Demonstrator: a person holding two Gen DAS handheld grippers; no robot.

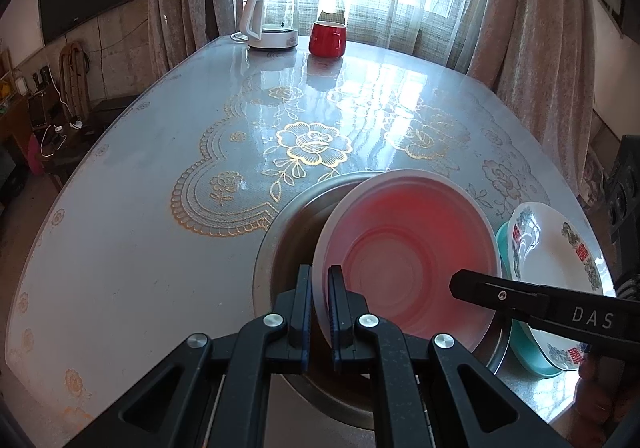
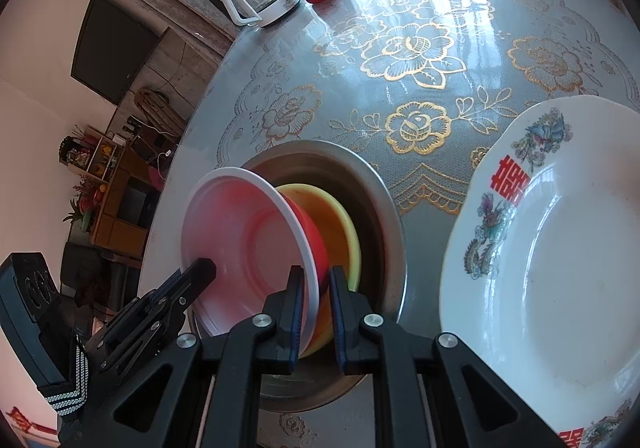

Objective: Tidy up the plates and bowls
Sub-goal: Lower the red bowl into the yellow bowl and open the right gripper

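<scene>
A red bowl [image 1: 408,248] with a white rim hangs tilted over a steel bowl [image 1: 288,232]. My left gripper [image 1: 320,300] is shut on the near edge of its rim. My right gripper [image 2: 316,300] is shut on the rim's opposite side, and reaches in from the right [image 1: 460,284] in the left wrist view. In the right wrist view the red bowl [image 2: 240,240] leans against a yellow bowl [image 2: 340,224] that sits inside the steel bowl [image 2: 384,199]. The left gripper [image 2: 202,268] shows at the lower left there.
A white plate [image 2: 560,248] with red characters and floral prints lies right of the steel bowl, resting on a teal dish [image 1: 532,352]. At the table's far end stand a white kettle [image 1: 272,23] and a red mug [image 1: 326,39]. The flowered tablecloth [image 1: 140,207] spreads to the left.
</scene>
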